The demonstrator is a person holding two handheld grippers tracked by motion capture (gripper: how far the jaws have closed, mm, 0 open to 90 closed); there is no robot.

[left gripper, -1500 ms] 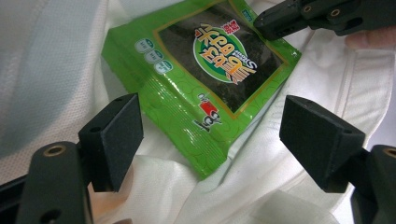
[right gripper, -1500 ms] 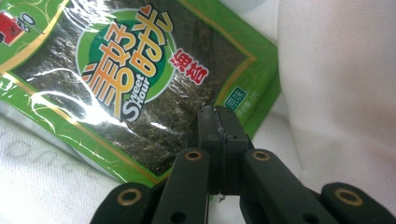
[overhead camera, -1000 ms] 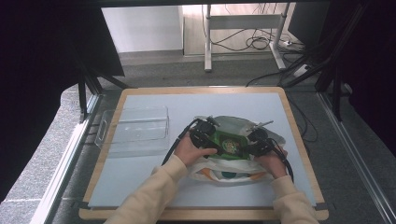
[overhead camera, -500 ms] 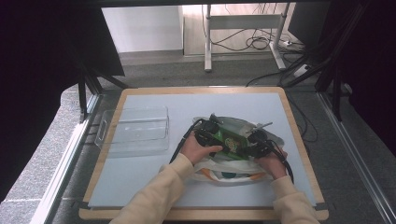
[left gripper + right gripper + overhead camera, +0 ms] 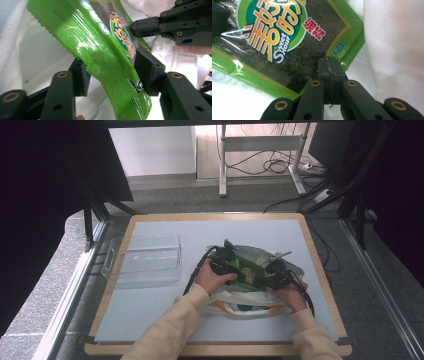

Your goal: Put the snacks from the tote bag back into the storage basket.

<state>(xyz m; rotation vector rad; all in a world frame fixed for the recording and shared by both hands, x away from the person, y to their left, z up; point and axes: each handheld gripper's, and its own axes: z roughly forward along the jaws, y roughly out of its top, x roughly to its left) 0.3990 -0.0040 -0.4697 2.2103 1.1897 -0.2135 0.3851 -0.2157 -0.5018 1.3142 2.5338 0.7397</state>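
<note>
Both grippers on green snack packet [image 5: 246,272]: right gripper [image 5: 329,65] clamped on it, left gripper [image 5: 111,75] closing round it; clear tray [image 5: 145,260] seemingly empty.

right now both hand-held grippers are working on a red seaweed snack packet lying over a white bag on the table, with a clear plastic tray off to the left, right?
Not quite: the seaweed snack packet is green, not red, as the right gripper view shows. The rest stands: the left hand-held gripper and the right hand-held gripper work on it over the white bag on the table, with the clear plastic tray to the left.
</note>
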